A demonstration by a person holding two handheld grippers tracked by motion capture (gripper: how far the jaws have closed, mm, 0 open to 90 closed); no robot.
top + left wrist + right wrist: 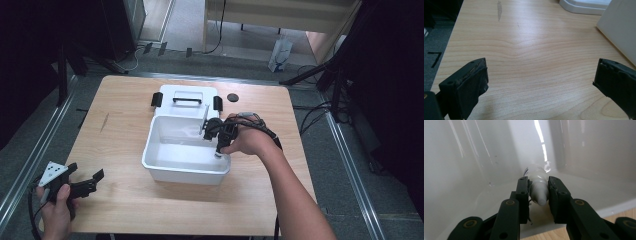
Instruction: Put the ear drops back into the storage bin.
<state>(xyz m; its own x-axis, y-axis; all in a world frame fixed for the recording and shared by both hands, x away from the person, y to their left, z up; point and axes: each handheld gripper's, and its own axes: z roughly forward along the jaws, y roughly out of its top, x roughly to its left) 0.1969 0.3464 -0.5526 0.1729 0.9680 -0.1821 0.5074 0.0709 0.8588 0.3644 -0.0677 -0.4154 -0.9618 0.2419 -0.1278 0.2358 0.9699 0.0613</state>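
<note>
White bottle's (pixel 537 182) label too blurred to read, its body hidden behind the right gripper (pixel 538 192), bin's (pixel 621 30) wall cut off by the frame

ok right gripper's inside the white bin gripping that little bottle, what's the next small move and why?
Probably lower it a touch and open the jaws. The right gripper is clamped on the small bottle at its cap end, low inside the white bin, with the far end near the bin floor. It could equally be lifting it out; the pictures do not say. The left gripper sits open over the table.
</note>
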